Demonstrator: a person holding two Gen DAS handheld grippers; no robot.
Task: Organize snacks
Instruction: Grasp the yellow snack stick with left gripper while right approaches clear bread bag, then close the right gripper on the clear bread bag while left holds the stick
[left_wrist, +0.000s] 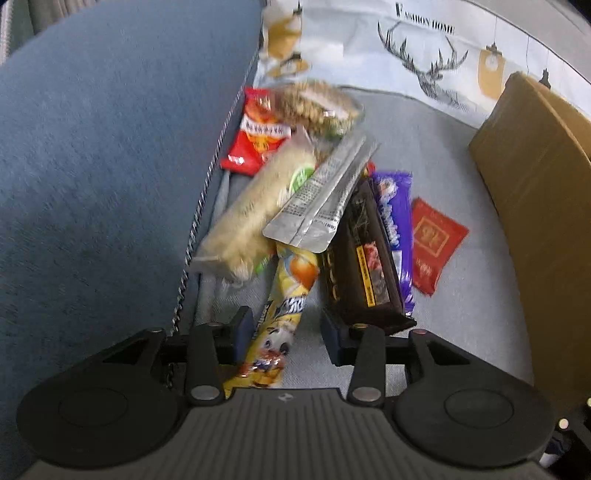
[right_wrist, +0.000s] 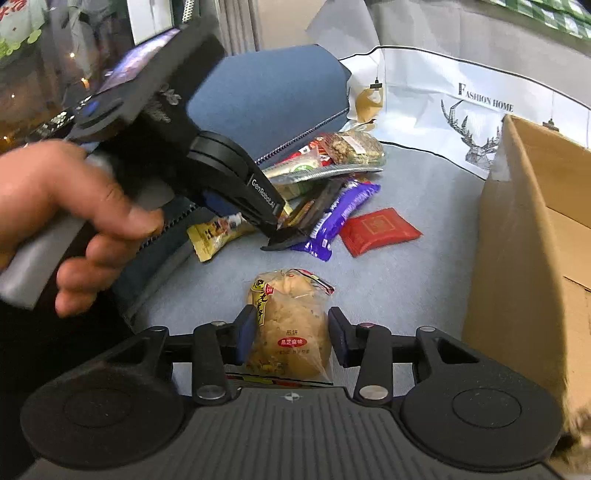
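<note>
The left gripper (left_wrist: 284, 334) stood wide open, its two blue-padded fingers (left_wrist: 242, 328) either side of a long yellow printed snack stick (left_wrist: 286, 299) without pressing on it. The right gripper (right_wrist: 291, 334) was likewise open and gripped nothing, its jaws flanking a clear-wrapped pale sesame cracker bag (right_wrist: 291, 325) lying alone on the grey sofa seat (right_wrist: 406, 288).

Beyond the left gripper lay the heap: a silver foil pouch (left_wrist: 321, 195), a black chocolate bar (left_wrist: 364, 258), a purple wrapper (left_wrist: 397, 221), a flat red sachet (left_wrist: 434, 240), and a red chip packet (left_wrist: 256, 133) against the blue cushion (left_wrist: 103, 166). An open brown cardboard box (right_wrist: 535, 258) stood to the right.

The step seemed to be picking up: both tools were poised, neither closed. Next, each would likely need to shut on its snack and carry it to the box, probably the destination.
</note>
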